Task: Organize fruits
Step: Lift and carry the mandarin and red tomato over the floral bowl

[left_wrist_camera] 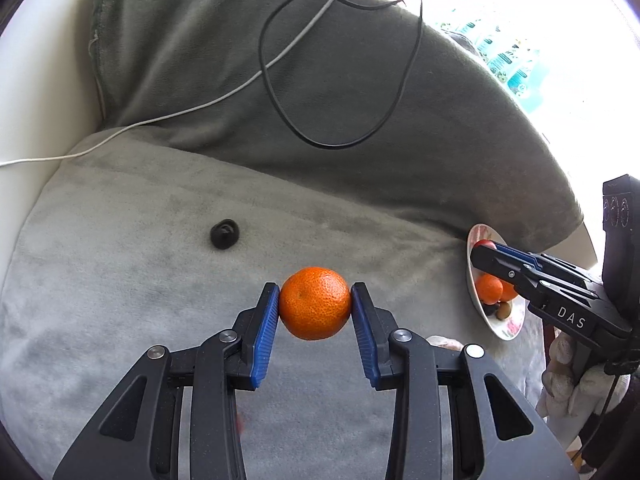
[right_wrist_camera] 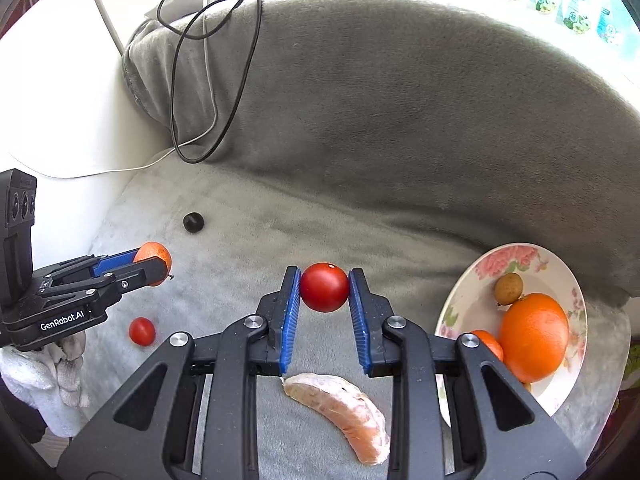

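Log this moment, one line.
left gripper: holds mandarin | right gripper: holds tomato | plate: part filled | loose: tomato, segment

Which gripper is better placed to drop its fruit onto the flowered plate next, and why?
Probably the right. The right gripper holds a tomato close beside the plate; the left gripper, holding a mandarin, is farther over on the grey blanket.
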Demonstrator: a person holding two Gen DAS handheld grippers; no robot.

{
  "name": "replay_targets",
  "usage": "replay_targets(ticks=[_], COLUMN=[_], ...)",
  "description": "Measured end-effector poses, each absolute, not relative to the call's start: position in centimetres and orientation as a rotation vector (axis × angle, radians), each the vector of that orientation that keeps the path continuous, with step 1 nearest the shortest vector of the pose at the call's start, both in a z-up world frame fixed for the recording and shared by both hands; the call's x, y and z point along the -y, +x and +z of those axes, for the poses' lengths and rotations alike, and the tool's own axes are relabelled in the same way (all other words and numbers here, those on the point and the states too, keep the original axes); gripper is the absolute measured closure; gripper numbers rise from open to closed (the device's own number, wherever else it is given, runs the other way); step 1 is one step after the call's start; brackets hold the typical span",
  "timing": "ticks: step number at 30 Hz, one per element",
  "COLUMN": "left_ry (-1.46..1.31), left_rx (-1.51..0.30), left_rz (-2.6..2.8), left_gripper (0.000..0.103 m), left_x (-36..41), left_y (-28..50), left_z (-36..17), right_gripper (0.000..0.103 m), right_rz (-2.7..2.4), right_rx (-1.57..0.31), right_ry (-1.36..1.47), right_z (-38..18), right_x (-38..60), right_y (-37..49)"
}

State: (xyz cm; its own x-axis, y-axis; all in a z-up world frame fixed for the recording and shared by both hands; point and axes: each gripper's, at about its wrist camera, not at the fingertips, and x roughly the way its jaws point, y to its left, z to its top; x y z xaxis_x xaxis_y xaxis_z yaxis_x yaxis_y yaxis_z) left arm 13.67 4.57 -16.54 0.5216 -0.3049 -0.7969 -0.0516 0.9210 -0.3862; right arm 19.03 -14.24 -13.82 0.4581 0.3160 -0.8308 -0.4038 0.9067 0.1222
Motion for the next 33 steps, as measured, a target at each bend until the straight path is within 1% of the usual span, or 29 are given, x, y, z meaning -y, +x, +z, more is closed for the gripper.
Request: replay_targets(ticks=[15, 25, 33], left_ry=[-0.297, -0.244, -0.226], left_rx=[-1.023, -1.027, -1.047], left_rz=[-0.357, -0.444, -0.478], left_gripper=[0.068, 0.068, 0.068], left_x=[5.2, 10.2, 12.4], left_y=[16.4, 18.2, 19.8], left_z=[-15.9, -16.0, -16.6], right_gripper=[0.077, 0.077, 0.077], right_rz=[0.308, 0.258, 0.231], right_rx=[-0.990, -1.008, -1.042], right_ry=[-0.057, -0.007, 0.061], right_z=[-13.6, -15.3, -17.3], right_x=[22.5, 26.7, 28.9], right_y=[17.5, 16.6, 16.6])
